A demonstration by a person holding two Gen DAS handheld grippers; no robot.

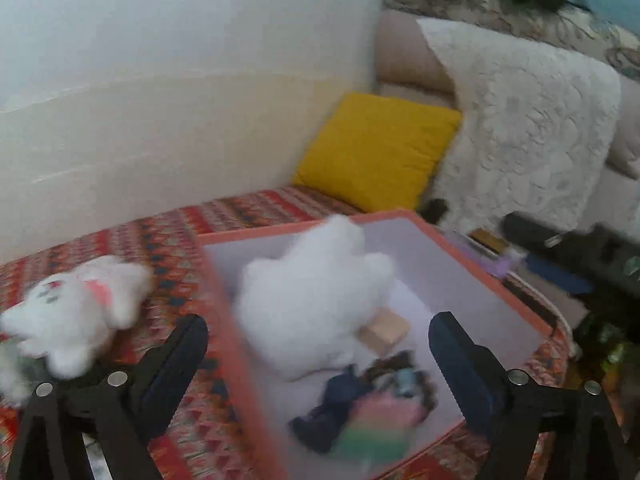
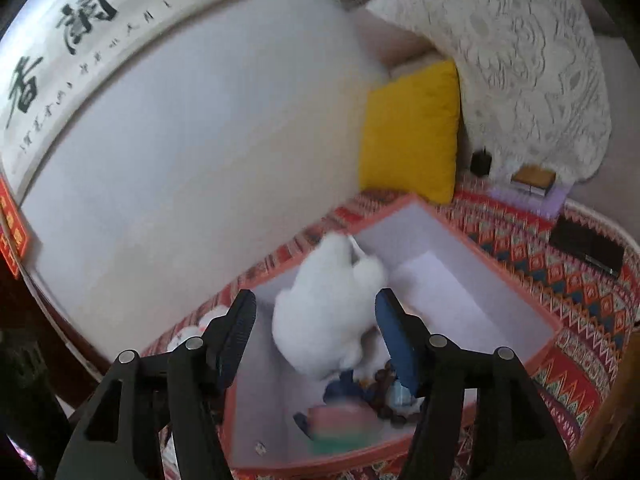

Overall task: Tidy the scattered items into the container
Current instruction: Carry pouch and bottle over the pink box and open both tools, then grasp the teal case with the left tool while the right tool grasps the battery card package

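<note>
- Orange-rimmed rectangular storage box (image 1: 500,264) with pale inner walls sits on the patterned red woven cloth (image 1: 168,240); a fluffy white plush toy (image 1: 316,300) lies inside it among smaller items.
- Outside the box, just beyond its left wall, a second white plush toy with pink markings (image 1: 76,312) lies on the cloth.
- Left gripper (image 1: 318,356) stands wide open, empty, straddling that wall; it seems the nearer one.
- Right gripper (image 2: 316,332) hangs open over the box, pads clear of the plush between them.
</note>
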